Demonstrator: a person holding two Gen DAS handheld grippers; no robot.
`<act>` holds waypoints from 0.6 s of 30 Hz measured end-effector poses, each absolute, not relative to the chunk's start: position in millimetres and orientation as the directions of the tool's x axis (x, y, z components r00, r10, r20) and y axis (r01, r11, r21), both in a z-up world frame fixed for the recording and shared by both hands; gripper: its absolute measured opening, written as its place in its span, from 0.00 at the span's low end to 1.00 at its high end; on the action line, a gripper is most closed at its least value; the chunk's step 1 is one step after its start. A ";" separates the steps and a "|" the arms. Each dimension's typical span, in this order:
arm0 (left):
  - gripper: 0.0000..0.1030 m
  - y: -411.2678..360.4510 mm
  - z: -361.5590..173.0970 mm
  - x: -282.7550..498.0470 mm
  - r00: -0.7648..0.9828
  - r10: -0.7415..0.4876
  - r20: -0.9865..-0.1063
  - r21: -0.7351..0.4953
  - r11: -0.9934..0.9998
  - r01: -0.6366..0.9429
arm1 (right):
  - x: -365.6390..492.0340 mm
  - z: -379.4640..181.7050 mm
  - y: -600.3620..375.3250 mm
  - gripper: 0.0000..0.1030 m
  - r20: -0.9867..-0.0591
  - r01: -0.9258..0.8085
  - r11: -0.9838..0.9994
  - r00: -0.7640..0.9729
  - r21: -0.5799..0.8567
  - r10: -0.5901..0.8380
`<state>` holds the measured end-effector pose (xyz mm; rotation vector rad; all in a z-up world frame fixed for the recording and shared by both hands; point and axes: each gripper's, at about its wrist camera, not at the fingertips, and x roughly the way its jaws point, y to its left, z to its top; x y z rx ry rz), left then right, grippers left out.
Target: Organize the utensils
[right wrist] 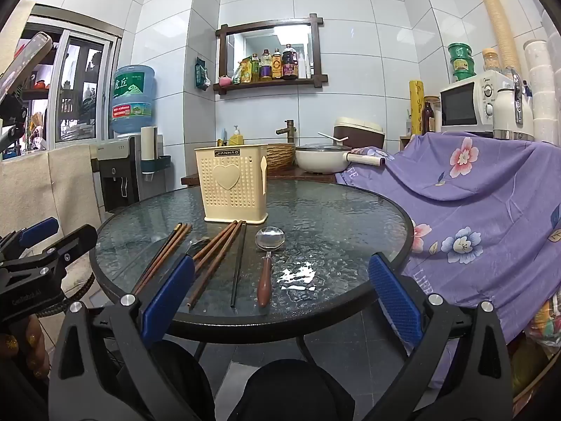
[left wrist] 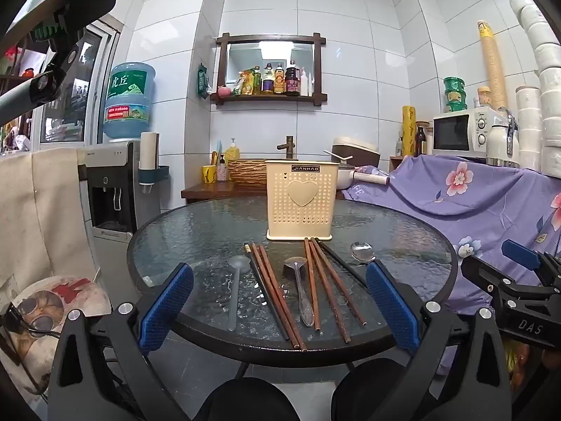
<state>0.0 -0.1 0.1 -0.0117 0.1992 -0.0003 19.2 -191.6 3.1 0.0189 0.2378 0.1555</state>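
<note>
1. Left gripper [left wrist: 278,301]: jaws spread wide, nothing between them.
2. Right gripper [right wrist: 280,300]: jaws spread wide, nothing held.
3. Chopsticks [left wrist: 277,294] and spoons [right wrist: 268,261] lie on glass table [left wrist: 196,231], before cream holder [left wrist: 301,200].

walls: white tile [left wrist: 350,70], mirrored wooden shelf [left wrist: 270,66]
far left: window [right wrist: 80,91], water dispenser [left wrist: 115,182]
right: microwave [right wrist: 470,105], purple floral cloth [right wrist: 473,189]
</note>
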 end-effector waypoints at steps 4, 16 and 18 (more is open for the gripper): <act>0.94 0.3 0.1 -0.1 0.980 -0.002 -0.200 -0.016 1.000 -0.001 | 18.8 3.2 -192.0 0.95 -0.231 -0.150 0.988 0.961 0.036 0.154; 0.94 0.2 0.0 0.2 0.979 -0.001 -0.203 -0.013 1.000 -0.002 | 19.0 2.8 -191.5 0.95 -0.234 -0.151 0.988 0.960 0.034 0.155; 0.94 0.2 -0.1 0.4 0.979 -0.001 -0.204 -0.013 1.000 -0.002 | 19.1 2.6 -191.4 0.95 -0.235 -0.152 0.988 0.959 0.035 0.155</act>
